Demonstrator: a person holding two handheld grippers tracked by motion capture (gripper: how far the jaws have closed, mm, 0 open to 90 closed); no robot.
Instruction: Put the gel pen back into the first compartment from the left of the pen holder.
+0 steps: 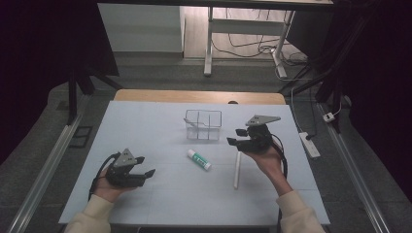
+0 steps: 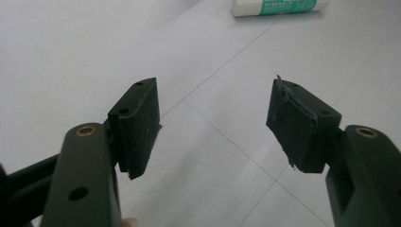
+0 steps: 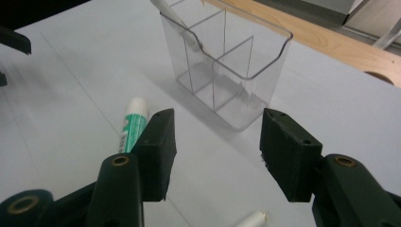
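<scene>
A clear plastic organiser [image 1: 202,125] with several compartments stands at the middle back of the white table [image 1: 145,126]; a white stick [image 1: 191,122] leans in its left side. In front of it lie a white-and-green glue stick [image 1: 199,159] and a long white stick [image 1: 237,170]. My right gripper [image 1: 235,136] hovers open just right of the organiser, above the long stick's far end. Its own view shows empty jaws [image 3: 215,151] facing the organiser [image 3: 227,66], glue stick [image 3: 132,127] to the left. My left gripper [image 1: 145,166] rests open at front left, jaws [image 2: 215,123] empty, glue stick [image 2: 279,7] farther off.
A wooden strip [image 1: 199,96] runs along the table's far edge. A power strip [image 1: 309,144] and cables lie on the floor to the right. Metal rails [image 1: 46,172] flank the table on both sides. Desk legs [image 1: 209,43] stand beyond.
</scene>
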